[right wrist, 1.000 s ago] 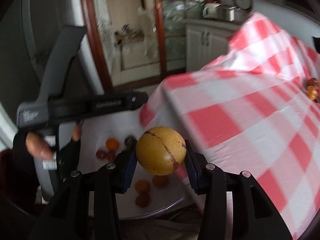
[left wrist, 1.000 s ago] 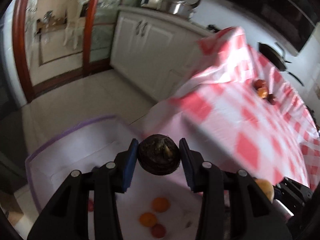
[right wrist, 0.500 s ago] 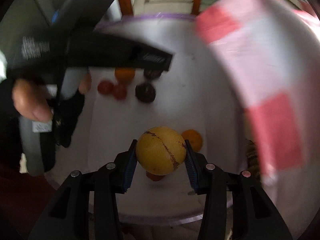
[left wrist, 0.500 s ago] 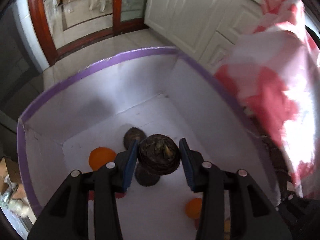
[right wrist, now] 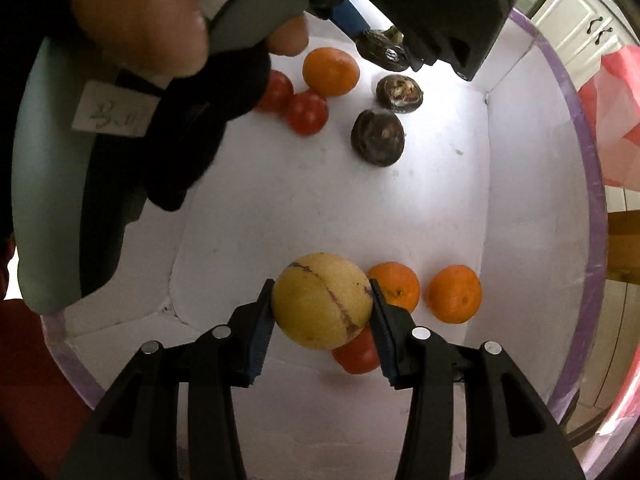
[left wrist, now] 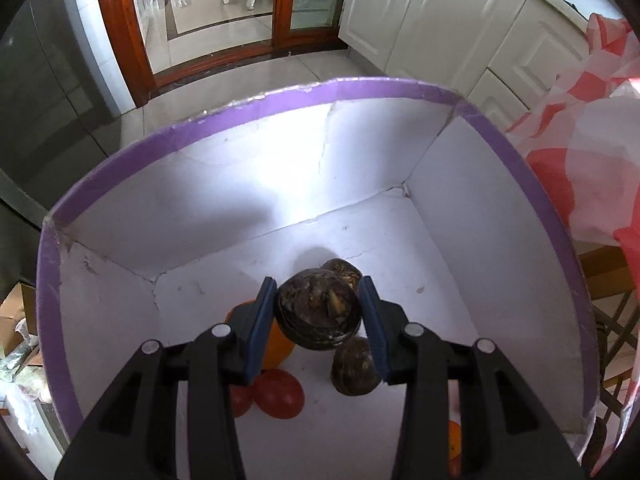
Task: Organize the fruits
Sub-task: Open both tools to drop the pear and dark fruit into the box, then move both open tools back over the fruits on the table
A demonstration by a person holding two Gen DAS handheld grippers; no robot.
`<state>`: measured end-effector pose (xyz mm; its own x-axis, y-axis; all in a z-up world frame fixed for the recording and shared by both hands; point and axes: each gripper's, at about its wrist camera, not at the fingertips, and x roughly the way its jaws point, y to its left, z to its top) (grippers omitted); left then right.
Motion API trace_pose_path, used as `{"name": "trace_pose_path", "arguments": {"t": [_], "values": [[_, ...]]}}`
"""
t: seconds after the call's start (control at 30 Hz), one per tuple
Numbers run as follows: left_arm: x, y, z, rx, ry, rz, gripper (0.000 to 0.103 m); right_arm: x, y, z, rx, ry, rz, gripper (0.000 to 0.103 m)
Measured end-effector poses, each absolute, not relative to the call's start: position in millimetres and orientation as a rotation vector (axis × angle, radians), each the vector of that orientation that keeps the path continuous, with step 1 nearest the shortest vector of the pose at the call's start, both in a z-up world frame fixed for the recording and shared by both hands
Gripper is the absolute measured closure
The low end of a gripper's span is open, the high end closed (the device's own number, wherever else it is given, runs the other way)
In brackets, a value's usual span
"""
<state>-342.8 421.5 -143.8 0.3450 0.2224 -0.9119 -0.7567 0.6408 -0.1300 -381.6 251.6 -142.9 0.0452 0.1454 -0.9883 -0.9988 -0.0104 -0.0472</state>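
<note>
My left gripper (left wrist: 318, 316) is shut on a dark brown round fruit (left wrist: 318, 314) and holds it low inside a white box with a purple rim (left wrist: 256, 106), above two more dark fruits (left wrist: 356, 366), an orange (left wrist: 276, 344) and red tomatoes (left wrist: 280, 394). My right gripper (right wrist: 320, 306) is shut on a yellow round fruit (right wrist: 320, 306) over the near part of the same box (right wrist: 588, 184), above a red tomato (right wrist: 358, 354) and beside two oranges (right wrist: 454, 294). The left gripper (right wrist: 384, 50) also shows at the top of the right wrist view.
More fruit lies at the box's far side: an orange (right wrist: 330, 72), tomatoes (right wrist: 306, 114) and dark fruits (right wrist: 378, 138). The red-checked tablecloth (left wrist: 592, 168) hangs at the right. White cabinets (left wrist: 436, 12) and tiled floor lie beyond. My gloved hand (right wrist: 192, 92) fills the upper left.
Both grippers have swung off the table and down into the box, each still holding its fruit. Both now sit lower and closer to the box floor.
</note>
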Motion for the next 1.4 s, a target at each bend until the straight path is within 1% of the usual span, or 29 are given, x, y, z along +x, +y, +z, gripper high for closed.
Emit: {"name": "trace_pose_path", "arguments": {"t": [0.07,0.1,0.13,0.17,0.2,0.23,0.37,0.4,0.47,0.53,0.57,0.63,0.7,0.8,0.87,0.97,1.03,1.1,1.17,1.27,1.4], "values": [[-342.3,421.1,-144.3,-0.614,1.041,0.694,0.06,-383.0,251.4,-142.7,-1.132,1.058,1.248,0.058],[-343.0,420.9,-142.8,-0.613,1.037,0.701,0.056,-384.8,253.0,-142.3,-1.133,1.056,1.247,0.058],[-343.4,422.0,-142.4,-0.613,1.032,0.706,0.048,-384.5,252.2,-142.1,-1.134,1.054,1.247,0.056],[-344.4,423.2,-143.3,-0.615,1.027,0.712,0.042,-384.7,252.4,-139.4,-1.131,1.041,1.247,0.047],[-344.8,423.4,-142.3,-0.619,1.02,0.719,0.03,-385.0,252.0,-135.9,-1.124,1.026,1.25,0.042],[-346.1,424.1,-140.1,-0.624,1.013,0.734,0.024,-383.5,253.6,-133.0,-1.118,1.012,1.253,0.037],[-344.8,424.5,-135.6,-0.617,1.014,0.748,0.021,-385.8,243.9,-113.7,-1.072,0.939,1.269,0.035],[-344.6,423.7,-132.5,-0.608,1.006,0.757,0.018,-385.2,241.5,-106.6,-1.053,0.913,1.274,0.033],[-344.3,420.4,-122.0,-0.572,0.975,0.789,0.014,-382.5,235.4,-89.5,-1.011,0.86,1.288,0.027],[-343.2,418.6,-105.1,-0.511,0.924,0.835,0.009,-379.0,230.9,-72.1,-0.959,0.809,1.3,0.024],[-342.1,416.5,-95.4,-0.481,0.898,0.859,0.009,-377.2,226.8,-61.3,-0.926,0.782,1.307,0.024],[-340.4,408.9,-71.3,-0.396,0.826,0.917,0.004,-379.3,226.9,-42.2,-0.874,0.735,1.311,0.023],[-337.6,399.6,-48.3,-0.319,0.756,0.961,0.002,-370.5,218.0,-16.9,-0.804,0.664,1.302,0.023],[-332.3,374.5,-2.8,-0.193,0.604,0.963,0.002,-357.0,201.0,18.8,-0.68,0.571,1.267,0.02],[-327.1,355.0,21.9,-0.125,0.514,0.948,0.002,-346.3,177.4,52.9,-0.568,0.491,1.221,0.016],[-317.0,311.4,63.6,-0.004,0.357,0.899,0.002,-326.9,139.0,91.4,-0.417,0.391,1.136,0.016],[-307.0,284.5,83.9,0.046,0.295,0.844,0.002,-312.6,110.6,111.5,-0.336,0.345,1.066,0.016],[-293.2,258.8,101.4,0.071,0.263,0.755,0.002,-292.6,74.2,135.3,-0.243,0.31,0.976,0.016],[-272.7,232.7,117.0,0.079,0.248,0.647,0.002,-267.7,37.4,146.5,-0.157,0.299,0.882,0.016],[-233.2,197.1,132.7,0.056,0.279,0.481,0.002,-224.7,-12.6,144.7,-0.028,0.342,0.737,0.016],[-156.9,148.6,124.0,0.001,0.378,0.304,0.002,-173.9,-74.1,132.1,0.112,0.421,0.554,0.016]]}}
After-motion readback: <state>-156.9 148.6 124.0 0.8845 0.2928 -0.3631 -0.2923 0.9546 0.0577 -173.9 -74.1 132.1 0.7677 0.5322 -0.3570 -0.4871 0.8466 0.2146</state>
